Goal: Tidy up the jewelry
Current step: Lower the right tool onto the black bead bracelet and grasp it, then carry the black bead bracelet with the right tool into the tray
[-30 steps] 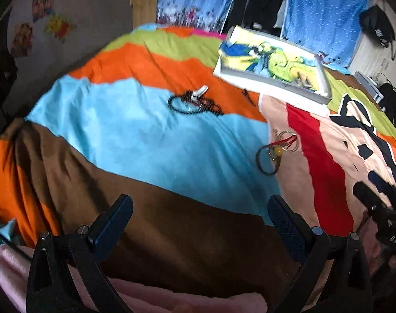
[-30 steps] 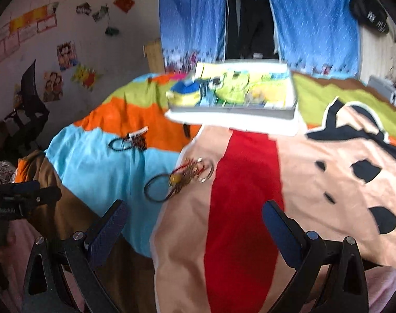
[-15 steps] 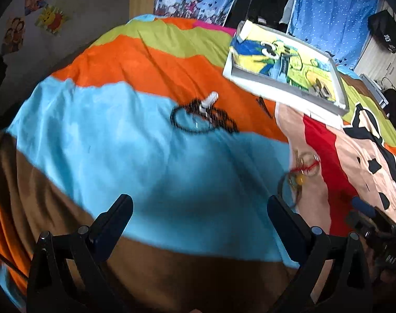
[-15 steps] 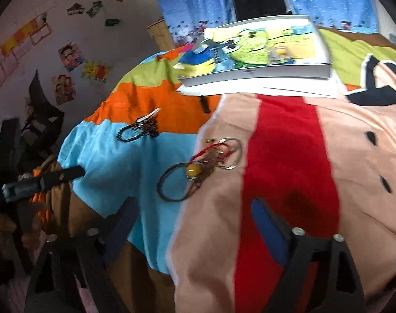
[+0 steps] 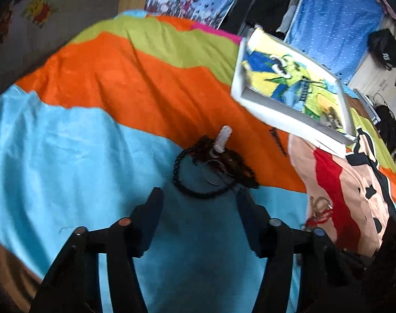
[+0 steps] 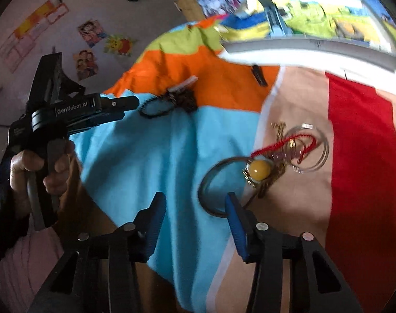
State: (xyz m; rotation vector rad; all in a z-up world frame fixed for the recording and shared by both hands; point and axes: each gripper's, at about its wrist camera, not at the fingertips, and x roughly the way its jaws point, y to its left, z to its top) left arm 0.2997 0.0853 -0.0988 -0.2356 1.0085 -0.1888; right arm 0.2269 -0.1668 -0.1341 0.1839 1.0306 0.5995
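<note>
Lying on a bright striped bedspread [image 5: 75, 140], the jewelry is sitting in two small heaps. One heap is a black bead necklace [image 5: 198, 180] tangled with a pale clip [image 5: 222, 139], resting where the orange band is meeting the light blue one. The left gripper [image 5: 199, 203] is hanging just short of that necklace, its jaws closing while nothing is sitting between them yet; the near loop of beads is lying just ahead of the tips. In the right wrist view a hand [image 6: 33, 169] is gripping the handle of that same tool.

The other heap is resting on the tan patch beside the red stripe: a dark bangle [image 6: 218, 185], a yellow bead [image 6: 259, 168], a red cord [image 6: 286, 140] and a clear ring [image 6: 311, 148], all overlapping. The right gripper [image 6: 195, 208] is pointing down at the bangle, its jaws also closing, with only bedspread showing between the blue pads; the right-hand finger [image 6: 237, 221] is overlapping the bangle's near edge, though contact cannot be told.

Farther back, a white tray [image 5: 265, 99] with a yellow, green and blue lining is lying on the bedspread, and a small dark clip [image 6: 259, 74] is lying just in front of it
</note>
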